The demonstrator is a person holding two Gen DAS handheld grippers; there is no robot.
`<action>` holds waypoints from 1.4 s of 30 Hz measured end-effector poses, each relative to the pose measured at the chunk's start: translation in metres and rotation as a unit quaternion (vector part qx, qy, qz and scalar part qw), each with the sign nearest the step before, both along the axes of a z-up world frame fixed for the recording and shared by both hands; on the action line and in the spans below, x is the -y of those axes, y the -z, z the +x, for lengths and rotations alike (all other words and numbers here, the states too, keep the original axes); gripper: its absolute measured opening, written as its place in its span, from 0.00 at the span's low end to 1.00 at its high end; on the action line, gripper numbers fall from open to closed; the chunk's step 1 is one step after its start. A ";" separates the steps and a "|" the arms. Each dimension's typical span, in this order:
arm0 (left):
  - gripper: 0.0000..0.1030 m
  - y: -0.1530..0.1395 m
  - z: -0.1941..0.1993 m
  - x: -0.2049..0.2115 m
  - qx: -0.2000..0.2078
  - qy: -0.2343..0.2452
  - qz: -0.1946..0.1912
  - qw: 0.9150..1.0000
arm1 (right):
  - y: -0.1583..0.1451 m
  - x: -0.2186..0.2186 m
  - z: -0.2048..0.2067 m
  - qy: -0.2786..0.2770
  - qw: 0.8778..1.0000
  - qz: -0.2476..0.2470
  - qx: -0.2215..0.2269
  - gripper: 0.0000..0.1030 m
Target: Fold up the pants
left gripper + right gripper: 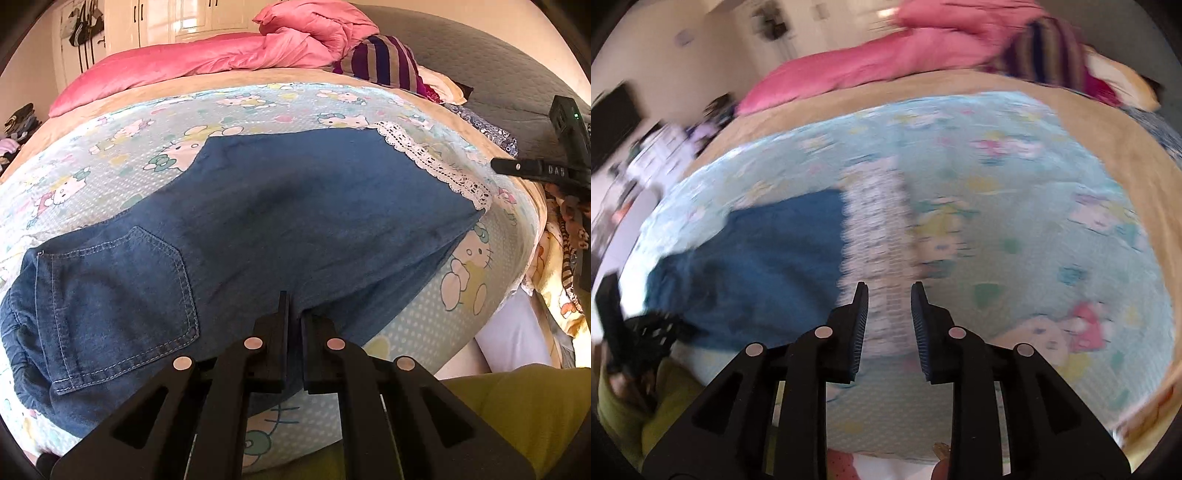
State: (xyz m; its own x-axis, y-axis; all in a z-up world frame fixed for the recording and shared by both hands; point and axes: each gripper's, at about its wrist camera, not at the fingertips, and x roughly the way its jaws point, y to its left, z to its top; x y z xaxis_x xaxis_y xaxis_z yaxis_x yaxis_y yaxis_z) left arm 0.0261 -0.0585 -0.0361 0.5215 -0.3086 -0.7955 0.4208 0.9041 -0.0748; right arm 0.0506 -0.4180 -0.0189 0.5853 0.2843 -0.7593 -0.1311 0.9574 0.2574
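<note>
Your pants (280, 206) lie flat on the cartoon-print blanket (480, 288), already doubled leg over leg by the look of it, with the back pocket (118, 306) and gathered waistband at your left and the white lace cuff (436, 162) at the far right. That layout suits a fold along the length: waist at one end, hem at the other, one tong to each. Your left gripper (293, 314) sits at the near edge of the denim, about midway along, with its fingers drawn close, only a thin slit between them; the fabric runs under the tips, but you cannot tell from here whether any of it is pinched. Held there, it looks placed to pin the cloth or mark the fold line while the other end travels. Your right gripper (889, 295) stands apart, moderately wide, holding nothing, aimed at the lace cuff just ahead of its tips; the heavy blur in the right wrist view suggests it is in motion. The likely next step is to close on that hem and carry it toward the waistband. The lace is thin and loose, so take denim with it, or the cuff may slip free. The pink quilt (207, 62) and striped cloth (384, 59) are well clear.
</note>
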 end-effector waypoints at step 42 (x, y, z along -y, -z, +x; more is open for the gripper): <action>0.42 -0.013 -0.020 -0.190 0.005 -0.307 -0.122 0.944 | 0.031 -0.201 -0.041 -0.408 0.886 -0.192 0.105 0.00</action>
State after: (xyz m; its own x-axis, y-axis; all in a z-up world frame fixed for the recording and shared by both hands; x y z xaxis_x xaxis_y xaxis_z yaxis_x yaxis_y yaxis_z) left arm 0.0057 0.1314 -0.0230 0.6685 -0.1193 -0.7341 -0.1760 0.9336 -0.3120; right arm 0.0093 -0.2166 -0.0498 0.4441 0.4223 -0.7902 -0.8267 0.5331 -0.1797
